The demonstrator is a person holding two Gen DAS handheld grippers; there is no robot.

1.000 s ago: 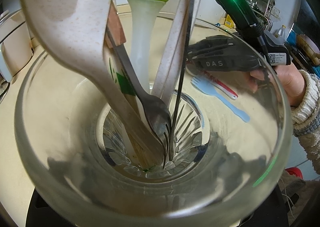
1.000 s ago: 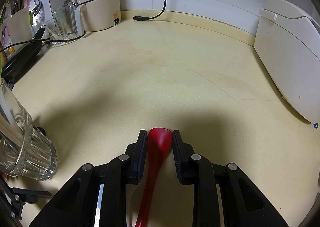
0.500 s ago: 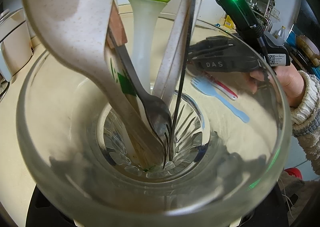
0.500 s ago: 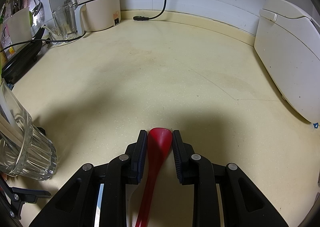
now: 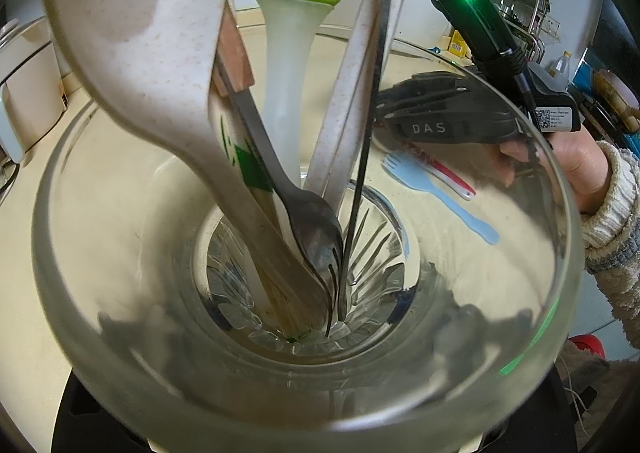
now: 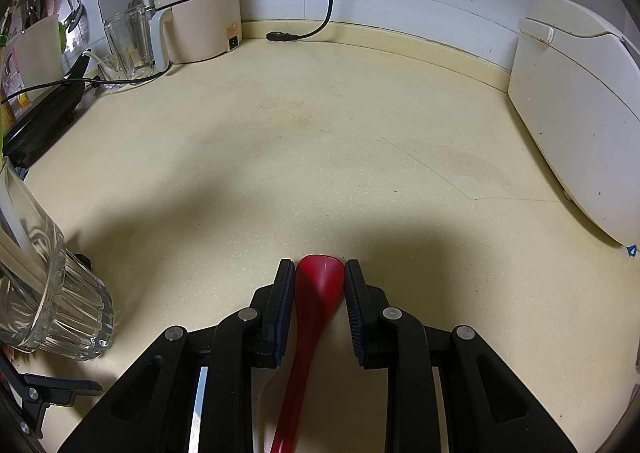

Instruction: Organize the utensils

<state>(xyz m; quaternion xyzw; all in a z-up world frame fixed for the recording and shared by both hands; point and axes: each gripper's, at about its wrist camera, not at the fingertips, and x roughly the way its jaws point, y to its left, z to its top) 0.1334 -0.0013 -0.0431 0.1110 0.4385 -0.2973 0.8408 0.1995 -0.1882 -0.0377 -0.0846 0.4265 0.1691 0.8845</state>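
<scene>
Jaws of the right gripper (image 6: pixel 319 285) clamped a red spoon (image 6: pixel 316 293); left gripper held the glass (image 5: pixel 304 293); next, spoon into glass.

Cream cooker (image 6: pixel 200 13), black cable (image 6: pixel 320 21), white appliance (image 6: pixel 576 113).

My black two-finger claws and a knitted sleeve

My right gripper (image 6: pixel 320 285) was matte black with silver screws and ribbed pads; its body bore white "DAS" lettering, a green light and a QR label, and my cream knitted cuff (image 5: pixel 612 205) showed behind it.
</scene>
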